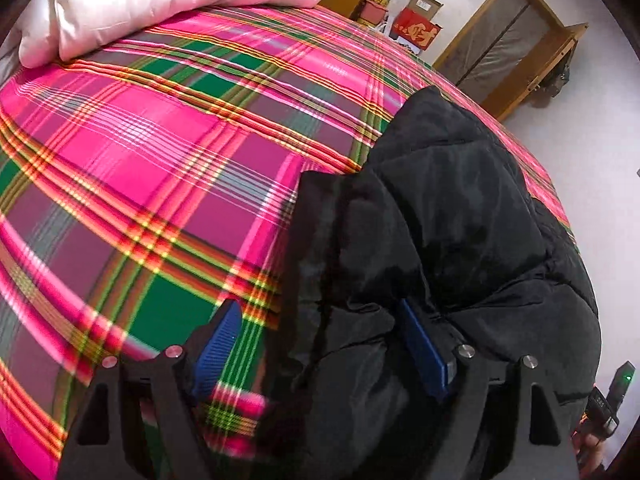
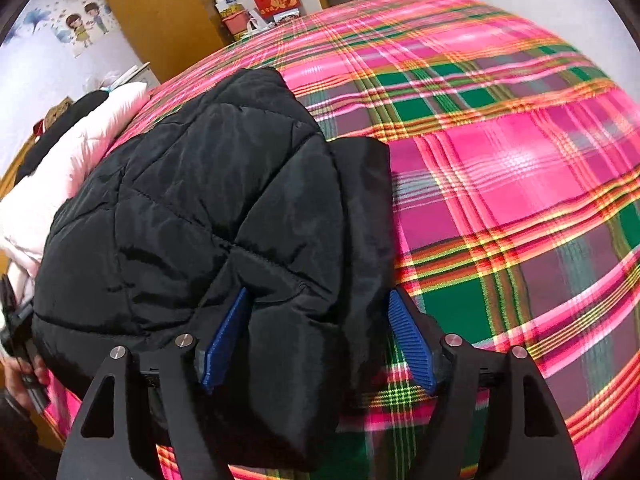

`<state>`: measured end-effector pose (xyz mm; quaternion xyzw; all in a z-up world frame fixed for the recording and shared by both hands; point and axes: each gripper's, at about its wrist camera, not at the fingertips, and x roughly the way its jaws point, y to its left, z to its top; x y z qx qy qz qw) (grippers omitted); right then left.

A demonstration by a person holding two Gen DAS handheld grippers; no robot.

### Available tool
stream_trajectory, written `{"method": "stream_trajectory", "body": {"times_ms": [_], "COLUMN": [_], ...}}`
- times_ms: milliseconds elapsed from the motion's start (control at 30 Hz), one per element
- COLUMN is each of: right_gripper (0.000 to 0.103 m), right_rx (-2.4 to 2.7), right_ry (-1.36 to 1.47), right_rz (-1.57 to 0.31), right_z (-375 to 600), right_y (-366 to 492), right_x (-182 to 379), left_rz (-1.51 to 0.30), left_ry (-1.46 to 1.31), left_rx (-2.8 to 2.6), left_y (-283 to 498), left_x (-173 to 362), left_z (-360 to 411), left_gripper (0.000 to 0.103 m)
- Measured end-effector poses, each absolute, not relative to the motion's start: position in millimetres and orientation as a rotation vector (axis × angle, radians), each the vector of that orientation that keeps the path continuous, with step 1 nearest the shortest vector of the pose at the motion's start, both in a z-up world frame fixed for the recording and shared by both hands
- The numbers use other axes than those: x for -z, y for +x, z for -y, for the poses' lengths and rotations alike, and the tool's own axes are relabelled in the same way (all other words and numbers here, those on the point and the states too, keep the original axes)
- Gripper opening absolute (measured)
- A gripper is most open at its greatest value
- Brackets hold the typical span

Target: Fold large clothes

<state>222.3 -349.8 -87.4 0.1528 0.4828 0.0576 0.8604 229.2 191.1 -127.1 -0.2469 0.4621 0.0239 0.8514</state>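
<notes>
A black puffer jacket (image 1: pixel 452 248) lies bunched on a pink, green and yellow plaid bedspread (image 1: pixel 168 152). My left gripper (image 1: pixel 320 340) is open, its blue pads wide apart. The jacket's near edge lies between them and covers part of the right pad (image 1: pixel 424 352). In the right wrist view the same jacket (image 2: pixel 208 208) fills the left half over the bedspread (image 2: pixel 512 168). My right gripper (image 2: pixel 320 332) is open too, with a fold of the jacket's edge between its blue pads (image 2: pixel 412 344), not pinched.
A pale pink padded garment (image 1: pixel 160 4) lies at the far left of the bed, also seen in the right wrist view (image 2: pixel 72 160). Beyond the bed stand a wooden cabinet (image 2: pixel 160 16), red boxes (image 1: pixel 416 32) and a wooden door (image 1: pixel 508 40).
</notes>
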Motion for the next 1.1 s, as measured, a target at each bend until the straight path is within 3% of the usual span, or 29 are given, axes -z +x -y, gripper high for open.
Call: {"method": "stream_trajectory", "body": {"times_ms": [467,600,667,1033,1067,1100], "right_gripper": [0.076,0.062,0.061,0.068,0.062,0.052], "right_rx": [-0.254,-0.292,-0.313,-0.362,-0.368,-0.380], "right_ry": [0.428,0.424,0.417,0.500,0.497,0.501], "right_rz": [-1.062,-1.066,-1.068,-1.077,-1.077,-1.073], "right_z": [351.4,349.5,351.4,352.6,351.5,349.7], "right_y": [256.1,248.3,243.9,271.7,270.8,269.4], "right_x": [108.3,104.1,104.7,121.6,120.7,118.7], "left_rz": [-0.962,-0.974,-0.994,-0.960,-0.959,-0.957], "left_ry": [-0.577,-0.603,-0.597,-0.594,-0.587,-0.583], "left_rx": [0.082,0.127,0.169,0.195,0.198,0.207], "left_y": [256.8,257.1,254.3,278.6,278.0,273.2], "left_x": [139.9,140.3,139.3,144.0,143.6,144.3], "left_z": [-193.8,-192.0,-186.5,-188.9,-187.6,-184.5], "left_gripper": [0.086,0.081,0.080,0.079,0.076,0.068]}}
